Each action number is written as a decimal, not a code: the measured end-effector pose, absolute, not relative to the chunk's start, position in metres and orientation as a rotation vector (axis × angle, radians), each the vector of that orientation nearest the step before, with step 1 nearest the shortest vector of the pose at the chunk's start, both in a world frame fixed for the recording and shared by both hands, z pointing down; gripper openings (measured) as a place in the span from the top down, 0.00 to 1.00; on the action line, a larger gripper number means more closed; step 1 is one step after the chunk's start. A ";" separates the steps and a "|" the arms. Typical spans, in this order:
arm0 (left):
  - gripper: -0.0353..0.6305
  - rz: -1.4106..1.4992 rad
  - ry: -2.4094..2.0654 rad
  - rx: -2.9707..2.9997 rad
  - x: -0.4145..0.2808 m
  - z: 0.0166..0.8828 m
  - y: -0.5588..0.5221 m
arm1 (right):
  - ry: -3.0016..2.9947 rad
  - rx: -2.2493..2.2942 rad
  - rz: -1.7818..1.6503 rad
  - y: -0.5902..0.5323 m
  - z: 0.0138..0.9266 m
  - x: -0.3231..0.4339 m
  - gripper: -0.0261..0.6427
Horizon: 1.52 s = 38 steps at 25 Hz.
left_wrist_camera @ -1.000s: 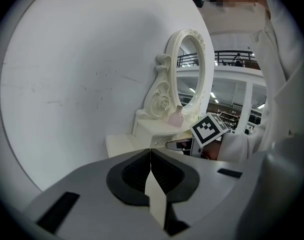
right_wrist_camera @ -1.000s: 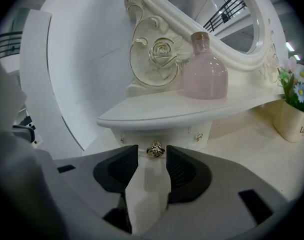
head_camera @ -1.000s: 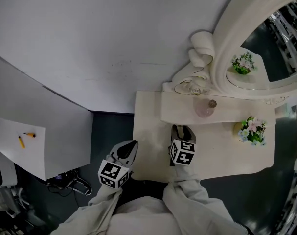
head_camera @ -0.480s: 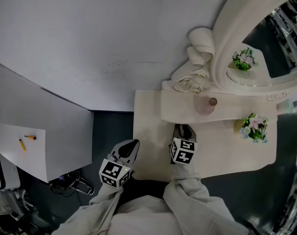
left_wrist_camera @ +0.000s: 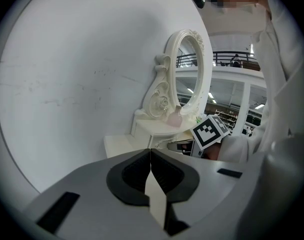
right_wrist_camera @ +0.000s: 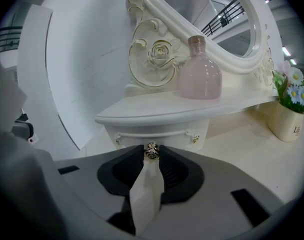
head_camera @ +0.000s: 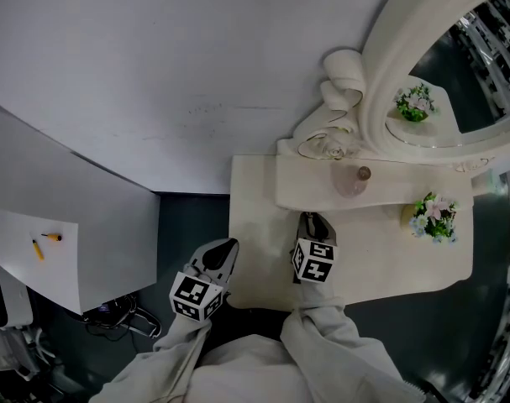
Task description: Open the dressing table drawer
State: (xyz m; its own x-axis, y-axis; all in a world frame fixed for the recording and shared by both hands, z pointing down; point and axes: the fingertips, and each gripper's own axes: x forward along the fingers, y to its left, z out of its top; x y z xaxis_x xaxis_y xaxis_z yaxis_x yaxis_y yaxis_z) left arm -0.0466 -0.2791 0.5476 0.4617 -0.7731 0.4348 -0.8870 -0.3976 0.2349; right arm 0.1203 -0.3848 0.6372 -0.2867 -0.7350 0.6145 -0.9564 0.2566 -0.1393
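The cream dressing table [head_camera: 259,225] stands against the wall, and its small drawer [right_wrist_camera: 157,132] sits under the raised shelf. My right gripper [right_wrist_camera: 151,153] has just been closing, and its pads now press on the drawer's metal knob [right_wrist_camera: 151,150] from both sides. In the head view the right gripper [head_camera: 313,222] reaches in under the shelf edge, so the knob is hidden there. My left gripper [head_camera: 228,246] hangs off the table's front left corner. In the left gripper view its jaws [left_wrist_camera: 150,156] meet with nothing between them.
A pink bottle [right_wrist_camera: 200,71] stands on the shelf above the drawer. A flower pot [head_camera: 433,219] sits at the table's right, below the oval mirror [head_camera: 456,65]. A grey surface with a sheet of paper [head_camera: 36,254] is at the far left.
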 end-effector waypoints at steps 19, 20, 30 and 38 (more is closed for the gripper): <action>0.92 0.343 -1.379 2.312 -0.037 0.541 -0.256 | -2.112 1.530 0.712 -0.350 0.637 0.126 0.79; 0.92 0.340 -1.378 2.314 -0.036 0.541 -0.255 | -2.114 1.530 0.712 -0.348 0.638 0.126 0.79; 0.92 0.328 -1.360 2.333 -0.027 0.539 -0.245 | -2.125 1.522 0.726 -0.330 0.639 0.129 0.79; 0.92 0.320 -1.352 2.346 -0.023 0.536 -0.238 | -2.133 1.525 0.737 -0.318 0.640 0.132 0.79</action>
State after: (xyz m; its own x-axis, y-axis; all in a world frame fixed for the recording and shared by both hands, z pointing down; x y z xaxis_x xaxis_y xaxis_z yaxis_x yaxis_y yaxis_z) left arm -0.0232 -0.2383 0.5356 0.5027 -0.7699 0.3932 -0.8645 -0.4443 0.2351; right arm 0.1320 -0.3176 0.6398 -0.3138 -0.7293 0.6080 -0.9491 0.2600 -0.1780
